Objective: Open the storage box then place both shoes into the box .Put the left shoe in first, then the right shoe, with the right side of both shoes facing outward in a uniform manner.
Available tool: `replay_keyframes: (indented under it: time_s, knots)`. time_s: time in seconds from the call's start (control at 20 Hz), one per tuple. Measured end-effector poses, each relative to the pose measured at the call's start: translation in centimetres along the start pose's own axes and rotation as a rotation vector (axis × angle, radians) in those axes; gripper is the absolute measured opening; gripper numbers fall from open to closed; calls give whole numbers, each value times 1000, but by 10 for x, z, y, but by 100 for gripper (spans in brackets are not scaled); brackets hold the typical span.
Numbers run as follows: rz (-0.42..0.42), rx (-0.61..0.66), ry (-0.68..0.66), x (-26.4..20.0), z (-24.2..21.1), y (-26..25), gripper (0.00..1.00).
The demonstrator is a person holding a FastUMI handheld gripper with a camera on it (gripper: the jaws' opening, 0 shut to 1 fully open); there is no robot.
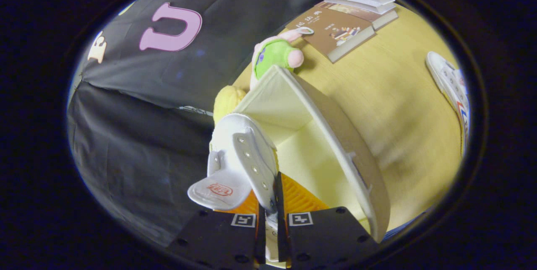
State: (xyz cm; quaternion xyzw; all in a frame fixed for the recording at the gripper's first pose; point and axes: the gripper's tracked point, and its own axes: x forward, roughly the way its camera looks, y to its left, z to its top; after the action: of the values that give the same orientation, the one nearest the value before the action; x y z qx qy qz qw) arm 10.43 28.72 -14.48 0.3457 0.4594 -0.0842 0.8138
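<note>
My gripper [270, 213] is shut on the eyelet side wall of a white canvas shoe [241, 152], which hangs between the fingers with its toe pointing away and its tongue flopped to one side. Just beyond the shoe, the cream storage box [356, 152] stands open, its pale interior facing me, and the shoe's toe is at the box's opening. The second white shoe [451, 83] lies on the wooden table [402, 106], far off to the side of the box.
A plush toy [275, 54] with a green body and pink parts sits behind the box, with a yellow plush [226, 100] beside it. A stack of books [348, 18] lies further back on the table. Black cloth wall stands beyond the table's edge.
</note>
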Motion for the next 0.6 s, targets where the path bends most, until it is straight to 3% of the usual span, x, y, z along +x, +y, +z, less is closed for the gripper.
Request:
replay_keyframes:
  time_s: [0.25,0.45,0.55,0.6]
  knots:
    - [-137,-52,38,19,-26,-31,15]
    - [-156,-83,80,21,-27,-37,15]
    - [-103,-124,134,15,-35,-31,18]
    - [-31,-123,152,12,-37,-17,23]
